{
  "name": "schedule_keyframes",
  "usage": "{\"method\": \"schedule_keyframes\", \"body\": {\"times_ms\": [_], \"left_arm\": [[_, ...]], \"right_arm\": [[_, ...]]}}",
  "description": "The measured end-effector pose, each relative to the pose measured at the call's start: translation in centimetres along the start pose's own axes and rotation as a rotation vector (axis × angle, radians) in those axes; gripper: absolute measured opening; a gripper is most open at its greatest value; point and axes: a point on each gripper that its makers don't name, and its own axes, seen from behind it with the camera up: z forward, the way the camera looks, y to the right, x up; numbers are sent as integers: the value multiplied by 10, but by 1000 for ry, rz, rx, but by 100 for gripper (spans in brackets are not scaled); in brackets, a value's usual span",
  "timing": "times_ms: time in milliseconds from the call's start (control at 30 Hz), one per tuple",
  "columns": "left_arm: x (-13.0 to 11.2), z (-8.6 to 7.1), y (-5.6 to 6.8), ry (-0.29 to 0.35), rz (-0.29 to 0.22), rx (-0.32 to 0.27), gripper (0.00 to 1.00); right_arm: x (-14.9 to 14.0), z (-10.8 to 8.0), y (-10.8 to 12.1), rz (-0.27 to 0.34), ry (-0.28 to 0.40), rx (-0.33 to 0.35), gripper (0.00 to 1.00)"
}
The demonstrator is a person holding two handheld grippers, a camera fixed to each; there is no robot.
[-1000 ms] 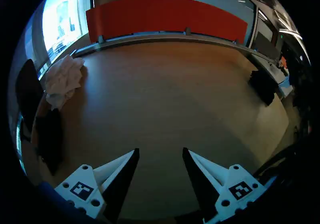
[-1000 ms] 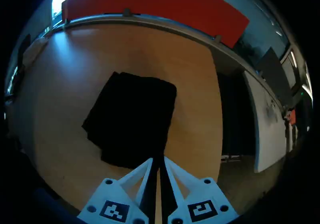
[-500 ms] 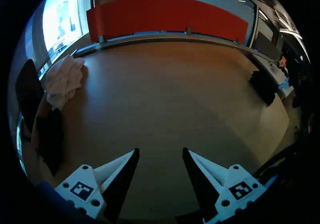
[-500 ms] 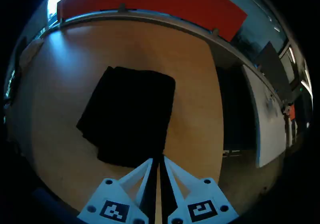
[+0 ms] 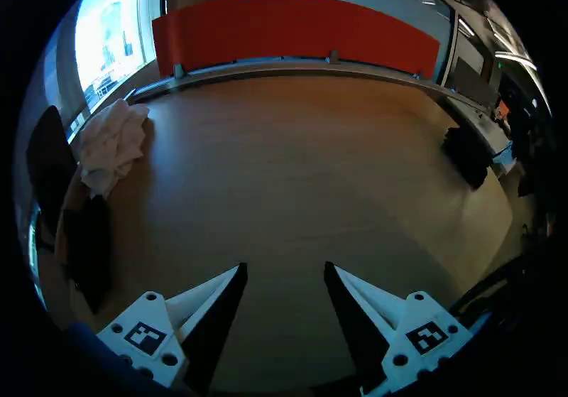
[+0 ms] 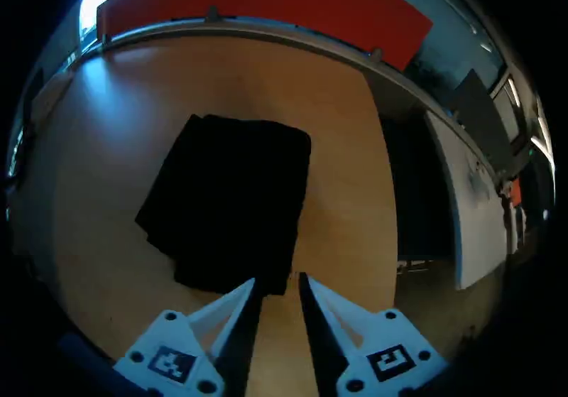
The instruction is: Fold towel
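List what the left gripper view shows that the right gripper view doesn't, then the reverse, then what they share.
Left gripper view: the left gripper, open over bare wood, a crumpled pale cloth at the table's left edge, and a bright window behind it.
Right gripper view: the right gripper, open, fingertips at the near edge of a folded dark towel lying flat, and a white panel beyond the table's right side.
Both: the wooden table and the red panel along its far edge.
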Motion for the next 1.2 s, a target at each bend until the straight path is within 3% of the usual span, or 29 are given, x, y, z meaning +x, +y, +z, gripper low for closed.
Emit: {"method": "schedule_keyframes", "body": {"times_ms": [67,233,667,967,1200], "left_arm": [[0,0,0,0,-1,-1,80],[1,1,1,4,-4,-5,80],[2,0,1,11,-7,-7,80],[7,0,1,20,-10,-5,80],[7,-1,1,19,-16,-4,79]], "right_arm": [[1,0,-1,7,8,-1,73],[5,-1,-4,27,23,4,93],[14,-10,-7,49,65,-2,94],[47,-22,-7,171,211,-16,94],[63,-29,-6,223,292,-39,94]]}}
